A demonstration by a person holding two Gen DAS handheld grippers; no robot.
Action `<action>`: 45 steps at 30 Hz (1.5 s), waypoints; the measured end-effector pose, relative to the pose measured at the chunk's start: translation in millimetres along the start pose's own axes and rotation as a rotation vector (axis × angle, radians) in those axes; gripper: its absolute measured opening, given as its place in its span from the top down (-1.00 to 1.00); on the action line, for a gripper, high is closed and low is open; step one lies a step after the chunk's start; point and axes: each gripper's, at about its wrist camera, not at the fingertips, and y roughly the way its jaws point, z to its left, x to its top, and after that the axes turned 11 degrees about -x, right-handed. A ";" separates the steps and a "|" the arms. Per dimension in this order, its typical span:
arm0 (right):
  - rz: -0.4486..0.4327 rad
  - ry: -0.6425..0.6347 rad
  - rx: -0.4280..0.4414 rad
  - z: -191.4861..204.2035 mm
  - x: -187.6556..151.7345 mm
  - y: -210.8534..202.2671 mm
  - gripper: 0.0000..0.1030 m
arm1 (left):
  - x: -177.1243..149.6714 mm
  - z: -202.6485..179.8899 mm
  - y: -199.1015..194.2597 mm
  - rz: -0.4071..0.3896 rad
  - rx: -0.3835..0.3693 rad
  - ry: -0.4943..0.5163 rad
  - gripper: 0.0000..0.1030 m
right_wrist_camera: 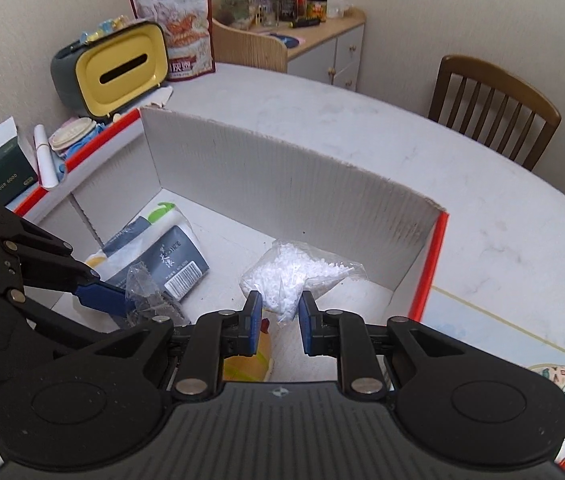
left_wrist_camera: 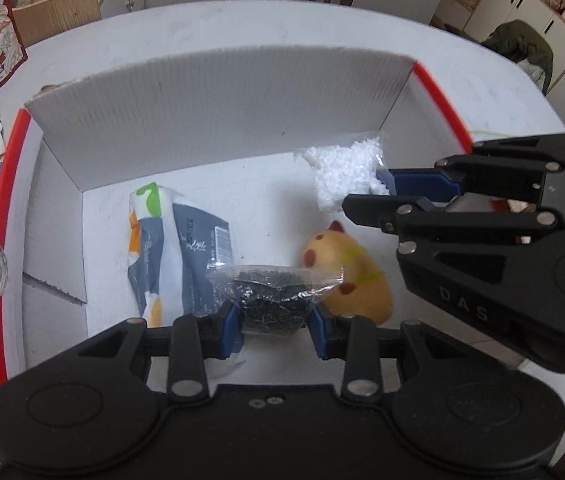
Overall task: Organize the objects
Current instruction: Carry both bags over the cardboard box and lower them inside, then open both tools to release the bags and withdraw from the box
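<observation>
White tabletop point(right_wrist_camera: 422, 152) is carrying an open cardboard box point(left_wrist_camera: 218, 112) with red outer edges, and wooden chairs are standing at its far side. Inside the box, a folded dark-and-white packet point(left_wrist_camera: 178, 256) is lying toward the left, a yellow spotted toy point(left_wrist_camera: 350, 276) is sitting near the right, and a bag of white pellets point(right_wrist_camera: 290, 276) is resting toward the far right corner.

The left gripper point(left_wrist_camera: 274, 320) is reaching into the near part of the box, its blue pads point(left_wrist_camera: 230, 328) pinching a clear bag of dark small parts point(left_wrist_camera: 274, 296). That bag is hanging just beside the toy and overlapping the packet's near edge.

The right gripper point(right_wrist_camera: 278, 320) is coming in from the right. Its fingers are standing slightly apart around the near tip of the pellet bag; whether the pads are actually pressing on it cannot be told.

A yellow-fronted tissue holder point(right_wrist_camera: 118, 68) and a printed pouch point(right_wrist_camera: 178, 20) are standing beyond the box at the left.
</observation>
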 end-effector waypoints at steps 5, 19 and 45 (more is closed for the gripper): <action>0.038 -0.026 0.014 6.0 6.5 12.5 0.63 | 3.0 0.4 9.7 0.032 0.022 0.028 0.32; 0.100 -0.011 0.038 6.2 6.4 26.3 0.63 | 4.2 -0.7 14.5 0.038 0.028 0.036 0.25; -0.101 0.081 0.169 -48.3 -19.1 -84.7 0.52 | -18.4 -40.5 -59.4 -0.160 -0.047 0.033 -0.34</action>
